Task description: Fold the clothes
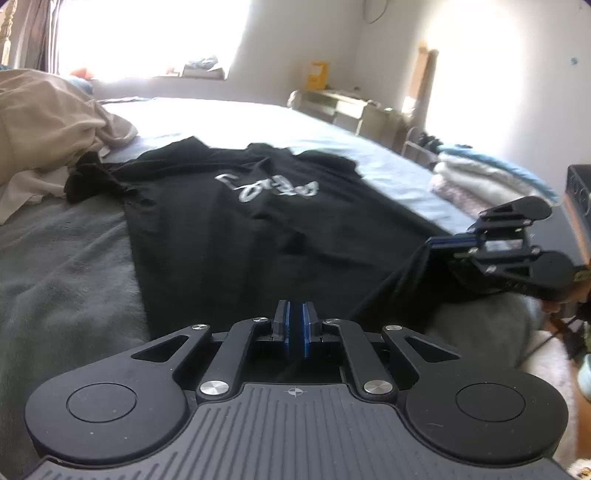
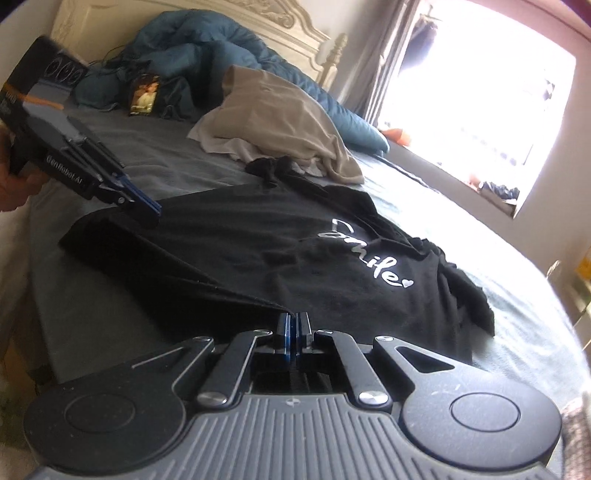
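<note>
A black shirt (image 1: pixel 236 221) with white letters lies spread on the bed (image 1: pixel 62 266). The left hand-held gripper (image 1: pixel 294 314) is clamped tight on one bottom corner of the shirt. The right hand-held gripper (image 2: pixel 294 325) is clamped tight on the other bottom corner. Both corners are lifted a little off the bed, and the hem hangs between them. The rest of the shirt lies flat. A tan cloth (image 2: pixel 280 122) sits in a heap just past the shirt's top. A blue blanket (image 2: pixel 207 48) is bunched up by the headboard (image 2: pixel 110 22).
</note>
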`<state>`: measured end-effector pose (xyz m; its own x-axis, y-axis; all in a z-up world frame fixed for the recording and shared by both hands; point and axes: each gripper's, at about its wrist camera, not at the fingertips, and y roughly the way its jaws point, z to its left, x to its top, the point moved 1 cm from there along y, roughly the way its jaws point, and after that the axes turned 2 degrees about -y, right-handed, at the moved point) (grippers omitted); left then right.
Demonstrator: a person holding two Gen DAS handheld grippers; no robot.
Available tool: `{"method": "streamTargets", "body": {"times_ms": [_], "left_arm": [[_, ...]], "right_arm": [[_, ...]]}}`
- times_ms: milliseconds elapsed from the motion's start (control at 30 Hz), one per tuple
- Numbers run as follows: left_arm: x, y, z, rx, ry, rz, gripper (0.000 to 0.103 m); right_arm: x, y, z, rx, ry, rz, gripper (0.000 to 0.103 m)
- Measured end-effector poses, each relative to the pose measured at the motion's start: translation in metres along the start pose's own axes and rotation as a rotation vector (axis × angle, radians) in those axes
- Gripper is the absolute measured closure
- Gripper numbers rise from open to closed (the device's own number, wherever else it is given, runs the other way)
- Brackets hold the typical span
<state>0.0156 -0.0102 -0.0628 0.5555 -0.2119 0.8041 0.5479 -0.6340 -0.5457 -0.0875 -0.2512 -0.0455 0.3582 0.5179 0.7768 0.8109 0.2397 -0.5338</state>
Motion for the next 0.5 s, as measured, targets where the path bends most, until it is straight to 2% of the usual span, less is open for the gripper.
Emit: {"method": "streamTargets", "body": {"times_ms": [200, 267, 300, 433, 500], "left_arm": [[0.007, 0.005, 0.015, -0.061, -0.070, 0.027, 0.094], [0.006, -0.001, 0.016, -0.077, -0.077, 0.026, 0.078], [0.004, -0.004, 0.015, -0.082, -0.077, 0.026, 0.074], [-0.005, -0.014, 0.009, -0.065, -0.047, 0.046, 0.068], [-0.011, -0.017, 0.004, -0.044, -0.010, 0.059, 0.065]], "right_arm": [[-0.002, 0.037, -0.024, 0.022, 0.103, 0.020, 0.101], [-0.003, 0.049, -0.033, 0.027, 0.148, 0.029, 0.101], [-0.004, 0.056, -0.037, 0.027, 0.175, 0.035, 0.101], [-0.013, 0.084, -0.054, 0.042, 0.315, 0.101, 0.099], [-0.017, 0.085, -0.060, 0.058, 0.383, 0.092, 0.096]]}}
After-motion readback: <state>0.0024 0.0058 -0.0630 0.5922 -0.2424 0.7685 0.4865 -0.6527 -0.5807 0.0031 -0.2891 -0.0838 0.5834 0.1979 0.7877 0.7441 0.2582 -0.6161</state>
